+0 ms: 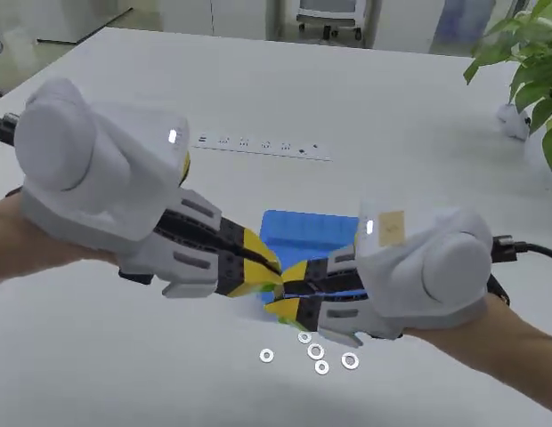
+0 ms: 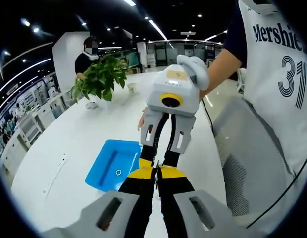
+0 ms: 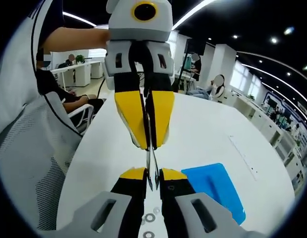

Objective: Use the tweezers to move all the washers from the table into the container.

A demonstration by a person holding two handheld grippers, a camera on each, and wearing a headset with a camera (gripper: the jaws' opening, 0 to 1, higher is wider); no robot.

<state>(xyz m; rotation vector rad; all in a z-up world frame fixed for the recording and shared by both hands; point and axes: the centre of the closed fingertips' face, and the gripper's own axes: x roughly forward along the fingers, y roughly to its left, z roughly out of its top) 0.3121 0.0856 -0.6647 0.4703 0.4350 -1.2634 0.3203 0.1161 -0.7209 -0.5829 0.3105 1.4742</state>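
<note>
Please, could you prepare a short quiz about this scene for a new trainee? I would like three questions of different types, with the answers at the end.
1. True or false: the blue container already holds one washer.
2. Multiple choice: in the head view, the loose washers on the table lie A) nearer to the person than the container, B) beyond the power strip, C) beside the plant.
3. Short answer: what thin metal thing runs between the jaws of the left tool?
Key: 1 true; 2 A; 3 the tweezers.
</note>
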